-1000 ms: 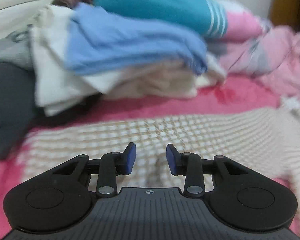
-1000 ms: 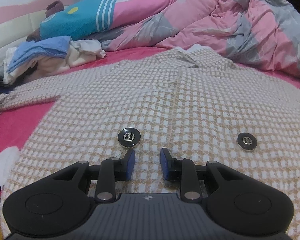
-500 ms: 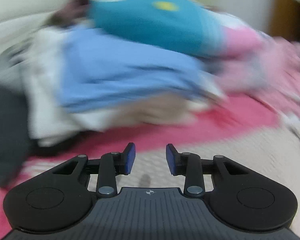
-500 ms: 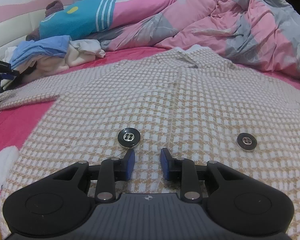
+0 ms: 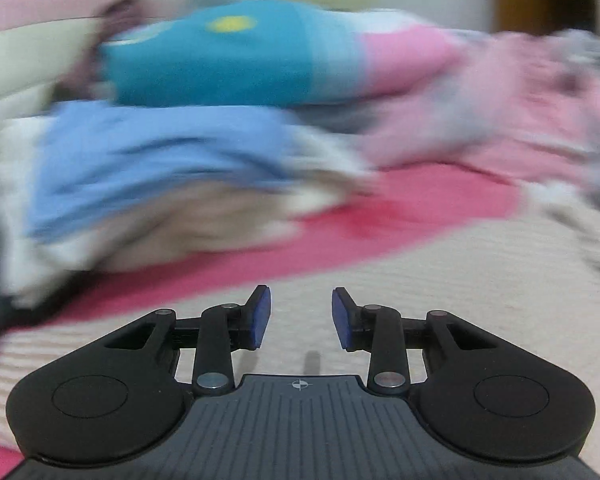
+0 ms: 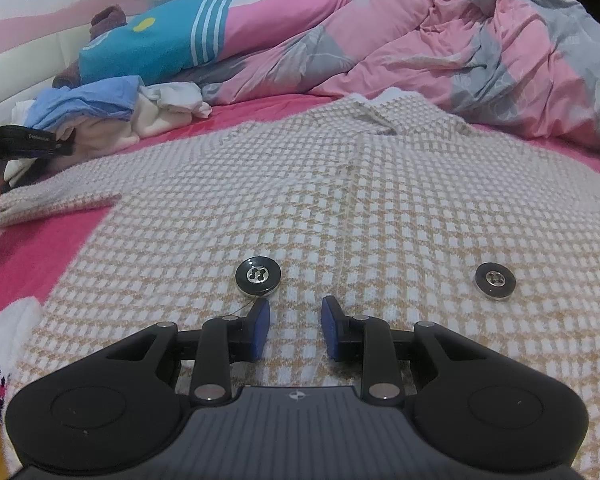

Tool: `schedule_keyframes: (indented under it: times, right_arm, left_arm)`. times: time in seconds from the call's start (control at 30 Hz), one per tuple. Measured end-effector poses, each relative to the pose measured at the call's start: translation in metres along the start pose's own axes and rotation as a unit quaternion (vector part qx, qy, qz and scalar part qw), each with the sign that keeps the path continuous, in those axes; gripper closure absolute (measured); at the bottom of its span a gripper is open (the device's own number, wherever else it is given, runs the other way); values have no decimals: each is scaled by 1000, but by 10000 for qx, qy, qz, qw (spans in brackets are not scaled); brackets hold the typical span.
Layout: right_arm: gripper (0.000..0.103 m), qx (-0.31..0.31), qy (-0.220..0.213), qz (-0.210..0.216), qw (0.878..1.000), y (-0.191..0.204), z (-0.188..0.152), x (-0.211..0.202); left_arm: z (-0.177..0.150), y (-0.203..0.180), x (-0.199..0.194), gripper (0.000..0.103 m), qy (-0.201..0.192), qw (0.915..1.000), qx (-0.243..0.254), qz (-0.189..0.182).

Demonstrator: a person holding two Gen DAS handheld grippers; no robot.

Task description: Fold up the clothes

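The checked cardigan (image 6: 340, 208) lies spread flat on the pink bed (image 6: 28, 248), its left sleeve (image 6: 52, 204) stretched out toward the clothes pile (image 6: 112, 116). Folding seems barely begun. The right gripper (image 6: 294, 326) hovers at the near hem beside a button (image 6: 258, 276), jaws part open and empty. The left gripper (image 5: 300, 316), likewise part open and empty, sits over the sleeve; next it probably must pinch the sleeve and carry it across the body.

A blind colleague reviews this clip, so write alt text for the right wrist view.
A checked beige-and-white cardigan lies spread flat on a pink bed, with the right gripper low over its hem, fingers apart and holding nothing, near two dark buttons. Behind are a pile of clothes and a rumpled pink-and-grey duvet.
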State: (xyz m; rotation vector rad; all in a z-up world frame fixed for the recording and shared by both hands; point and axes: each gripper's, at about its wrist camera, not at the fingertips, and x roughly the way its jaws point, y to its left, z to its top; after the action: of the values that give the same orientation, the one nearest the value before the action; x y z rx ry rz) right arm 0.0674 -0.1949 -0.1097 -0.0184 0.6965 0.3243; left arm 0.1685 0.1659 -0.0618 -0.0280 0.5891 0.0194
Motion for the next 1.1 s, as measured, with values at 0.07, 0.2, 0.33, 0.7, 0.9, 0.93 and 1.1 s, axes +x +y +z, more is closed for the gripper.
schedule_keyframes:
  times: [0.07,0.2,0.33,0.7,0.9,0.93,1.1]
  right_arm:
    - [73,11,-5,13,10000,-1,0,0]
    - [73,13,-11,21,10000,0,0,0]
    - [73,54,-26,54,10000,-1,-1,0]
    - [72,70,-198,29,9998,4,-2,-20]
    - [73,186,-404,57,9990,-7,-2,-32]
    - [73,183,-422,53,9989,-10,-3,-31]
    - [73,495,-400,294,9975,-28,-11,-22]
  left_arm:
    - [-8,-37,-5,70,-9,9973,274,-685]
    - [-19,-107,5,69,122,9846,854,-1522]
    - [-26,-167,40,69,676,9676,1485,-1927]
    - [-41,-226,31,70,163,9335,2828,-2199]
    - [-43,-249,43,72,43,9276,2928,-2319]
    - [-41,-249,45,72,51,9283,2857,-2379]
    - [-31,-249,63,70,224,9320,2442,-2669]
